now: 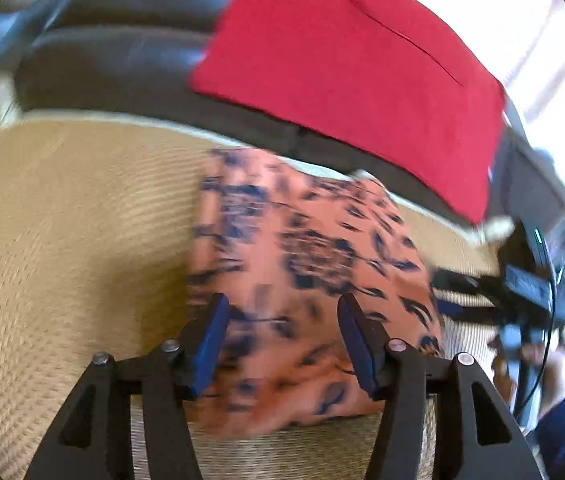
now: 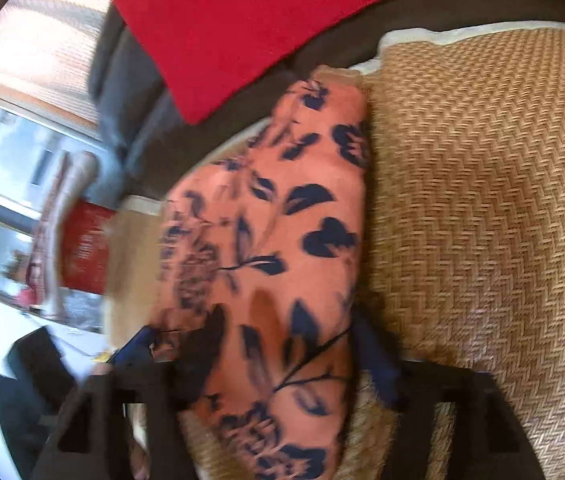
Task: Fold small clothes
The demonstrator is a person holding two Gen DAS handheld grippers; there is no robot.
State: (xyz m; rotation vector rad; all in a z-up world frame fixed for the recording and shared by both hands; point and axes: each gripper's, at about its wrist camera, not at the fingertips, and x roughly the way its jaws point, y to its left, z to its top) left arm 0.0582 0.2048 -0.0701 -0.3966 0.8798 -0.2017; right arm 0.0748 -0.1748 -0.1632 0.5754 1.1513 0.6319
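Observation:
A salmon-orange garment (image 1: 302, 264) with a navy flower print lies folded into a long strip on a woven straw mat (image 1: 74, 220). My left gripper (image 1: 282, 302) hovers over its near end. Its blue pads (image 1: 212, 340) stand apart and press on nothing. In the right wrist view the same garment (image 2: 282, 220) runs away from me along the mat's (image 2: 482, 200) left side. My right gripper (image 2: 256, 340) straddles the near end with its jaws wide. The cloth lies loose between the fingers (image 2: 374, 344), and both frames are motion-blurred.
A red cloth (image 1: 354, 68) is draped over a dark sofa (image 1: 122, 52) just beyond the mat; it shows as red cloth (image 2: 250, 20) in the right view too. Dark blurred hardware with a cable (image 1: 530, 284) sits at the garment's right. A window (image 2: 10, 168) lies left.

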